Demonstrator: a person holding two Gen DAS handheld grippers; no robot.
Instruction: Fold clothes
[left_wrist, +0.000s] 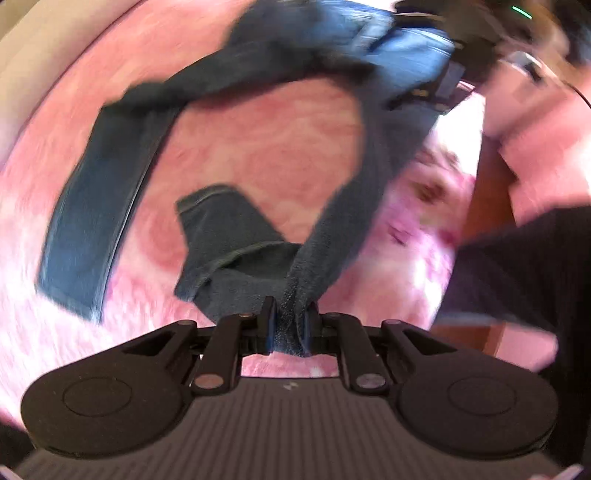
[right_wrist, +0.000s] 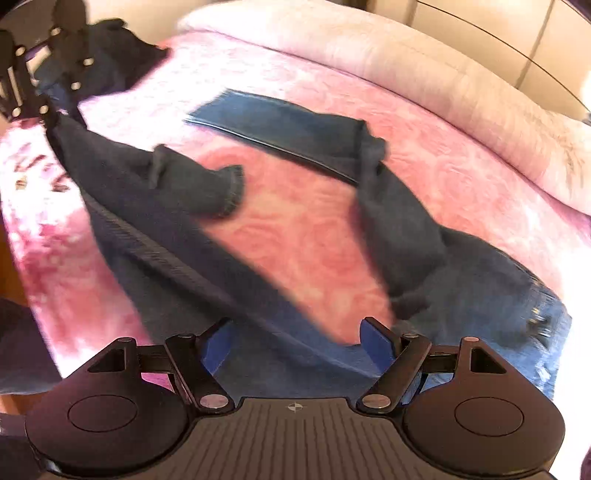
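A pair of dark blue jeans (left_wrist: 258, 62) lies partly on a pink bedspread (left_wrist: 266, 147). My left gripper (left_wrist: 290, 317) is shut on a bunched end of one jeans leg, which hangs lifted toward the waist at the top. The other leg (left_wrist: 92, 218) lies flat at the left. In the right wrist view the jeans (right_wrist: 406, 221) spread in a V across the bed. My right gripper (right_wrist: 299, 343) is open, its blue pads (right_wrist: 376, 341) apart over the waist part of the jeans (right_wrist: 277, 365). The left gripper (right_wrist: 44, 107) shows at the upper left, holding the leg end.
The pink bedspread (right_wrist: 295, 240) covers the bed, with a pale pillow or bolster (right_wrist: 406, 55) along the far edge. A wooden bed frame (left_wrist: 487, 192) and the person's face (left_wrist: 535, 99) and dark sleeve (left_wrist: 517, 266) show at the right of the left wrist view.
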